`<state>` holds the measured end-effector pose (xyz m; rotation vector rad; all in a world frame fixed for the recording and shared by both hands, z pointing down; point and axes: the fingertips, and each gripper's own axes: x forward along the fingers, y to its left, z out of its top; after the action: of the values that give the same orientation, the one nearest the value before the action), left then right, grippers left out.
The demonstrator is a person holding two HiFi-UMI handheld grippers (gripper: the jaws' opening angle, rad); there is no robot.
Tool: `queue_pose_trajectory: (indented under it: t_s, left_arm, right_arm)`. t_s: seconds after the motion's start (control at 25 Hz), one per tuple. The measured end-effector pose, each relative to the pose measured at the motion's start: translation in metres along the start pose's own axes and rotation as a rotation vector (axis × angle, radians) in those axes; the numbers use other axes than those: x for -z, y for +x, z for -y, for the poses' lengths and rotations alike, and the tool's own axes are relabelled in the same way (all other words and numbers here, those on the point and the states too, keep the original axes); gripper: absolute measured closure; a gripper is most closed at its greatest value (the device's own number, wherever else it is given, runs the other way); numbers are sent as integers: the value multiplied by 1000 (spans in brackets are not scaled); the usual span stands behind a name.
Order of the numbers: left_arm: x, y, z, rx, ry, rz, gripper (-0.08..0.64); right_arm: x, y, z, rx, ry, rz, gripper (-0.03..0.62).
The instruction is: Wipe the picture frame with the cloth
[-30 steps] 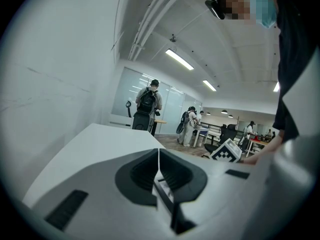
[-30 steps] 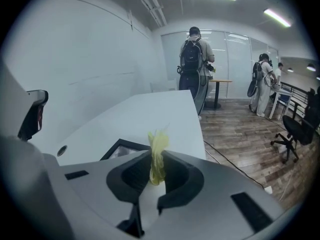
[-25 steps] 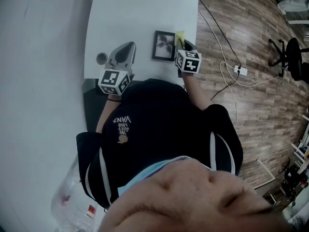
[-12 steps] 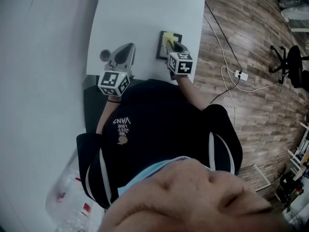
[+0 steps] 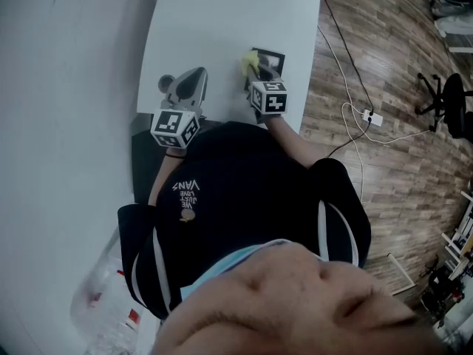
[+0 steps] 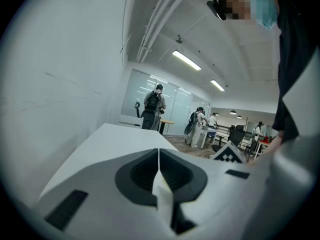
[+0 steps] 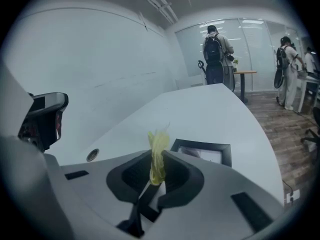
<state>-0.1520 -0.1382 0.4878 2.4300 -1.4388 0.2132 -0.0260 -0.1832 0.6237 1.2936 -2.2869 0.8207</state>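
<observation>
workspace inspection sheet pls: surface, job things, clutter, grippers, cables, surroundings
surface: white table, mostly bare, with a round port set in it near the left gripper
job's things: picture frame lying flat near the table's right edge; yellow cloth by the frame's left edge, contact cannot be told
clutter: nothing seen
grippers: left gripper jaws together, empty; right gripper shut on the cloth
cables: white cable and black cable on the wood floor
surroundings: office chair; people with backpacks by glass partitions
</observation>
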Motion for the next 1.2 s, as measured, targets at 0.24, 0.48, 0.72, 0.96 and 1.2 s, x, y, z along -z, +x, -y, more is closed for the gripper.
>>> queue_pose_trajectory:
  t_s: [0.24,0.48,0.72,0.96,1.2]
  left_arm:
    - [2,4,2,24,1,-7,543]
    - [2,11,6,59,3,-10,543]
    - [-2,17,17,90,9,-15,543]
    - [0,22,24,113,11,-15,543]
    - [4,26,32,129,13,-15,543]
  right_arm:
    - [8,-1,12,47,3,-20,546]
    - [13,-10,26,97,14,-19,546]
    - [16,-25,48,155,45,-16,546]
    - [22,-37,68,205,71,-9,546]
    - [27,-48,87,247,95,-2,545]
